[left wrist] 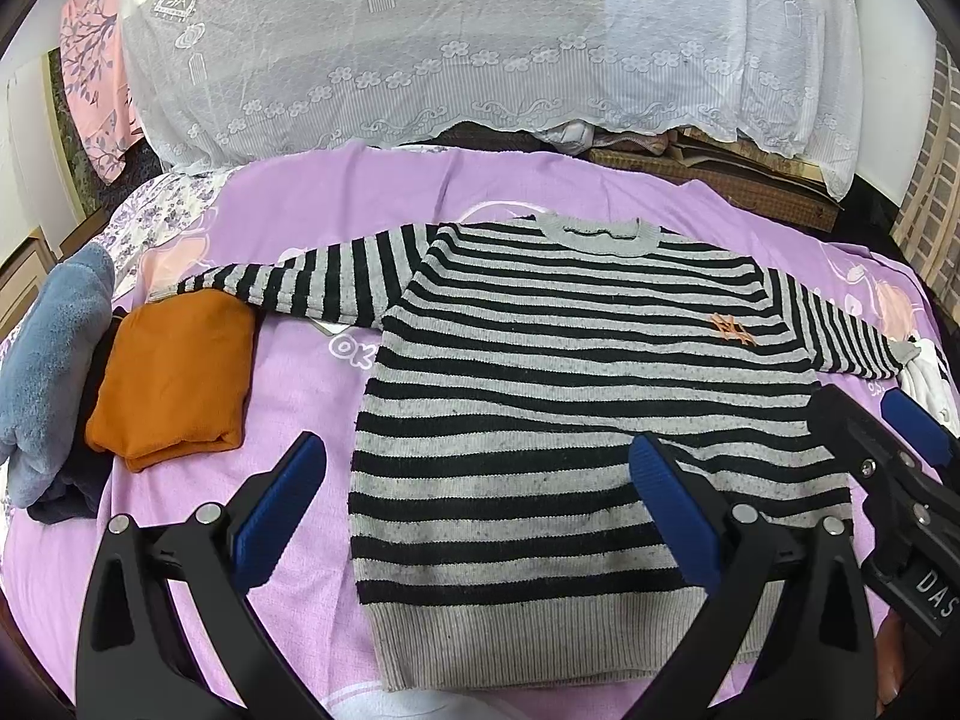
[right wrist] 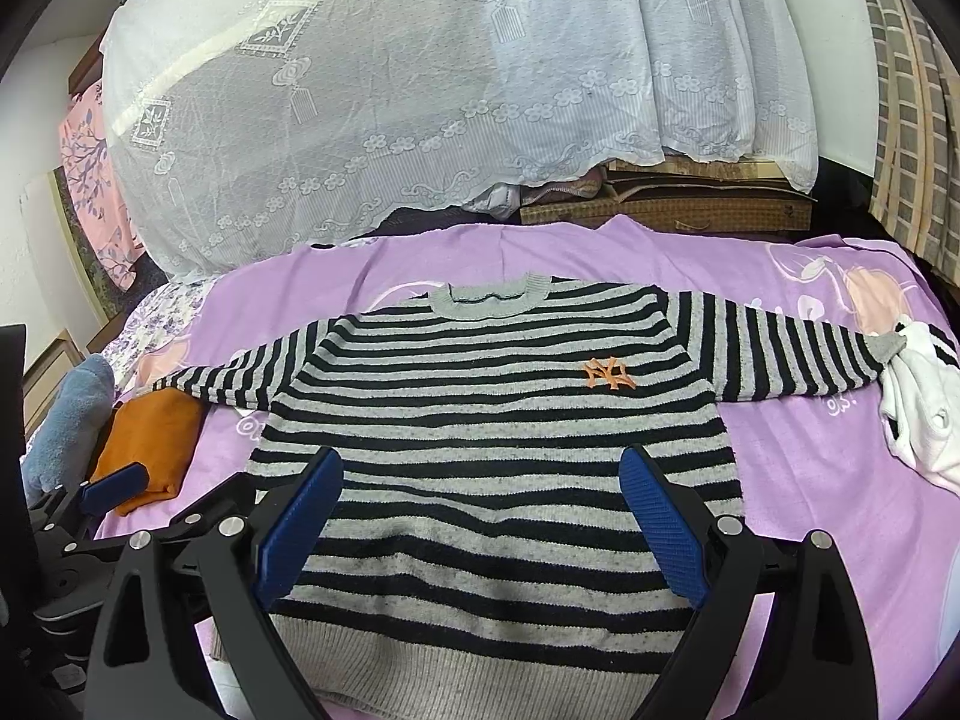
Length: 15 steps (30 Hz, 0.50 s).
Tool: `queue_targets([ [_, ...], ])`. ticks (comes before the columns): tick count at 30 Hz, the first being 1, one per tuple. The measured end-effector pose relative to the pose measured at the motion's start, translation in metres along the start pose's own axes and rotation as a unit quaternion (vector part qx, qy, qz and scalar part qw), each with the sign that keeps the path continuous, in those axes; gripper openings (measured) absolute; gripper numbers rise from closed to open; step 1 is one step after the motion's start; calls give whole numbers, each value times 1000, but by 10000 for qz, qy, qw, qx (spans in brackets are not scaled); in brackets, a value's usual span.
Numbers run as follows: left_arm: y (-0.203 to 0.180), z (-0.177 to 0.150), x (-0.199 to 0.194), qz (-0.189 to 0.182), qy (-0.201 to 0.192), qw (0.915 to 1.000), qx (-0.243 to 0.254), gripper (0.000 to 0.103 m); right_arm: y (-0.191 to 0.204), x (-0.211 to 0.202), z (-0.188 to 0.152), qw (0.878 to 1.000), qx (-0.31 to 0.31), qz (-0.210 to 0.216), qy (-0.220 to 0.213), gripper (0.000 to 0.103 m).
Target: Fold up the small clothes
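Observation:
A black-and-grey striped sweater (left wrist: 570,372) with an orange logo lies flat, front up, sleeves spread, on a purple sheet (left wrist: 300,396). It also shows in the right wrist view (right wrist: 498,396). My left gripper (left wrist: 480,474) is open and empty above the sweater's lower left part. My right gripper (right wrist: 483,480) is open and empty above the sweater's lower middle. The right gripper also shows at the right edge of the left wrist view (left wrist: 900,450). The left gripper shows at the lower left of the right wrist view (right wrist: 114,489).
A folded orange garment (left wrist: 174,378), a dark folded piece and a blue fluffy item (left wrist: 48,360) lie left of the sweater. A white garment (right wrist: 924,414) lies at the right sleeve's end. A lace-covered pile (left wrist: 468,42) stands behind the sheet.

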<state>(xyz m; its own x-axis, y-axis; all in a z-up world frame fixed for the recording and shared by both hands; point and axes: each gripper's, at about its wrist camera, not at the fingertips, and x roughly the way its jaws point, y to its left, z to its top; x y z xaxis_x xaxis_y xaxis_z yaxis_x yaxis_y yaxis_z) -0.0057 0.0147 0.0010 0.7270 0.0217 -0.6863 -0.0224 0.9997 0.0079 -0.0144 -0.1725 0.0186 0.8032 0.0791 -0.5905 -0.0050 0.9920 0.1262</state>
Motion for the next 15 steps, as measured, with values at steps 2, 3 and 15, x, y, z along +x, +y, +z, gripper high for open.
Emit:
queue_targets([
  [2,0,0,0,2,-1,10000,1,99,0,0,0,10000,3,2,1,94],
  [3,0,0,0,2,-3,10000,-2,99,-1,0,0,10000,2,1,-2,94],
  [15,1,-8,7,27,55,10000,-7,99,5,2,-1,10000,-13,6,47,94],
])
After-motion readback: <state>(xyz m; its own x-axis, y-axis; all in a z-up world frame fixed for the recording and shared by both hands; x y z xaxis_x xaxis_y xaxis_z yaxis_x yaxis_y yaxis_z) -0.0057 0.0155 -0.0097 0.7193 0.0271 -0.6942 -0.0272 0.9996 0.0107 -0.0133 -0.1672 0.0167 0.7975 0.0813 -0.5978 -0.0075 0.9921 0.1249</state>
